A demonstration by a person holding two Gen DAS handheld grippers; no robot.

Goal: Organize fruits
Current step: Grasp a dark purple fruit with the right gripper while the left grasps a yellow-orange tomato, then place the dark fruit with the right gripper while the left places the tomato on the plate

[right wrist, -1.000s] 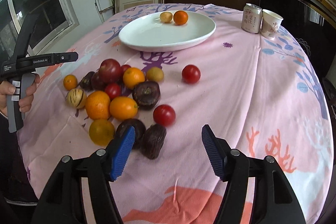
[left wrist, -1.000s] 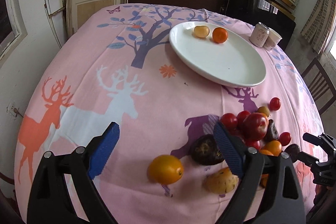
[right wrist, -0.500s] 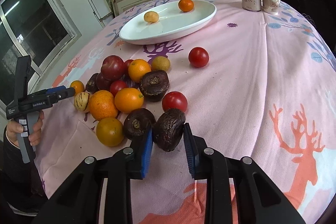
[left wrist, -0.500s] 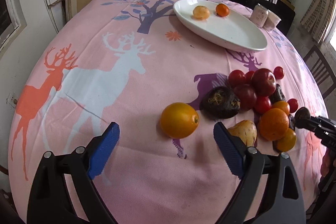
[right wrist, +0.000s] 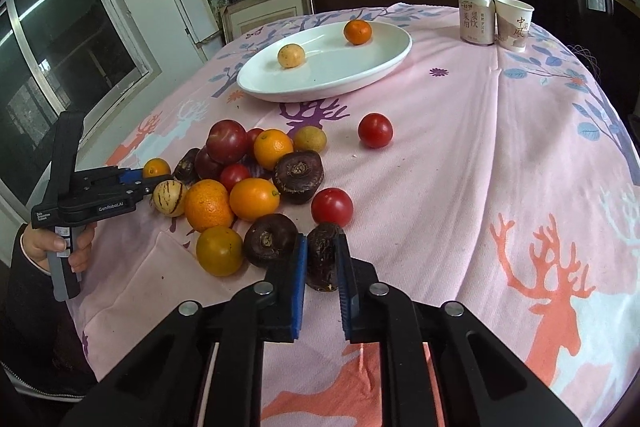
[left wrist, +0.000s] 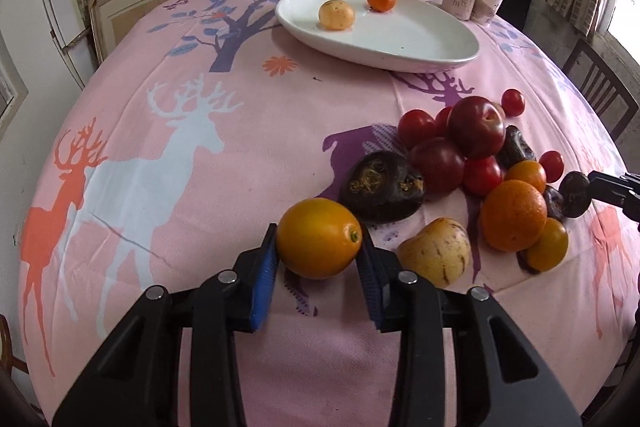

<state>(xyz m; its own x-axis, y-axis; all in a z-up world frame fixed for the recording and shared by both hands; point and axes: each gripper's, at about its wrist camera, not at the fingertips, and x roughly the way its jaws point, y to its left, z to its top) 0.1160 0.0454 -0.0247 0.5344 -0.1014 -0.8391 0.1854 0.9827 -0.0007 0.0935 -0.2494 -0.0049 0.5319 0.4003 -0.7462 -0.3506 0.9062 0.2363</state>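
Both grippers loaded: left gripper (left wrist: 319, 259), jaws just closing, pinches orange fruit (left wrist: 319, 243) on cloth (left wrist: 160, 115); right gripper (right wrist: 322, 269) clamps dark fruit (right wrist: 323, 255) beside pile.

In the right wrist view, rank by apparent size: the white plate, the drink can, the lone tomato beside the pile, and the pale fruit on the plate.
1. Plate, clearly largest.
2. Can.
3. Tomato.
4. Pale fruit.
The tomato lies nearer the camera than the pale fruit, so their true order is unsure.
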